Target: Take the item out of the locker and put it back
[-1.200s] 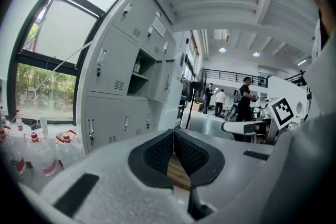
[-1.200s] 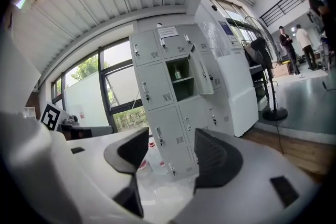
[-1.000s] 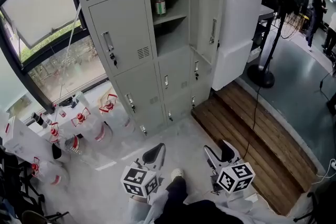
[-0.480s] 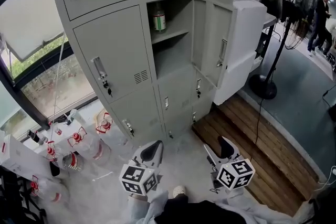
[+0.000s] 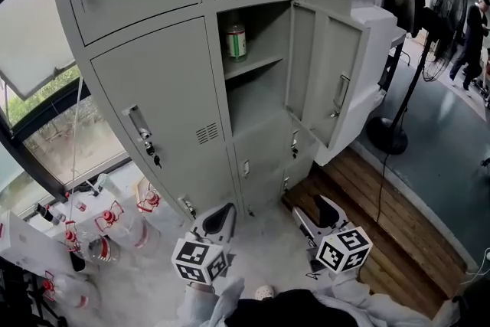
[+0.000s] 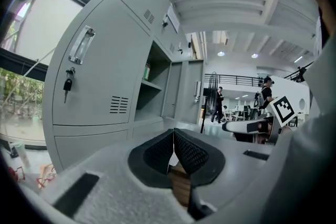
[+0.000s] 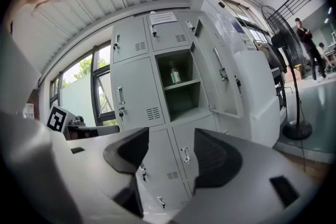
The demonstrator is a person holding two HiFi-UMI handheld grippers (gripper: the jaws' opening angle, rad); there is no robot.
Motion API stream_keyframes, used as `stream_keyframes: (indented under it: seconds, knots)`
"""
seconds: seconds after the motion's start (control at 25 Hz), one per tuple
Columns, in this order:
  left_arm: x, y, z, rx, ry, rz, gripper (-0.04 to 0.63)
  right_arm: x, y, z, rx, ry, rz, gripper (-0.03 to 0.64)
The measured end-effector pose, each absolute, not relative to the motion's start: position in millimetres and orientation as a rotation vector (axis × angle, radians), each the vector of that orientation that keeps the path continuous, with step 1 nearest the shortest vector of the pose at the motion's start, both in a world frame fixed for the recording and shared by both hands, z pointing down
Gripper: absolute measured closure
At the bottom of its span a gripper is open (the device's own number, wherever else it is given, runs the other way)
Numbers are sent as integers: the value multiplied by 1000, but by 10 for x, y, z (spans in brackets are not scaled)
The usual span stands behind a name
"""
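Note:
A grey bank of lockers [image 5: 153, 80] stands ahead, and one middle compartment has its door [image 5: 325, 76] swung out to the right. On that compartment's upper shelf stands a small bottle [image 5: 235, 40] with a green label, also seen as the bottle [image 7: 175, 74] and the bottle [image 6: 147, 72]. My left gripper [image 5: 220, 217] is low, in front of the lockers' bottom row, shut with nothing between its pads [image 6: 185, 149]. My right gripper [image 5: 318, 214] is beside it, open and empty [image 7: 170, 157]. Both are well short of the bottle.
Several water jugs with red handles [image 5: 122, 222] sit on the floor at the left under a window. A wooden platform [image 5: 367, 195] lies to the right of the lockers. Beyond the open door stand a white cabinet [image 5: 371, 50] and a standing fan [image 5: 440, 19]; a person [image 5: 476, 23] is far right.
The view and both grippers have come closer to the lockers, which now fill more of the picture. Neither gripper's jaws have changed.

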State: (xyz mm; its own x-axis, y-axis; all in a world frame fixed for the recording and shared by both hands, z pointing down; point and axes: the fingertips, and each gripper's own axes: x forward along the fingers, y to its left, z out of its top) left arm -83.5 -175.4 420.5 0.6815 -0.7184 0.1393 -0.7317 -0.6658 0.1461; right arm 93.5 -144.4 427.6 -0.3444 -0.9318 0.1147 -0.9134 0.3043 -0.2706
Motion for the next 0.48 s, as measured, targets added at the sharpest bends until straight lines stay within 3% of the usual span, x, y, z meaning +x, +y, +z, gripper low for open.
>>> stream_keyframes:
  seconds: [0.48]
  knots:
    - [-946, -2491, 3818, 2713, -1338, 12, 587, 791, -2726, 3534, -1635, 2565, -244, 362]
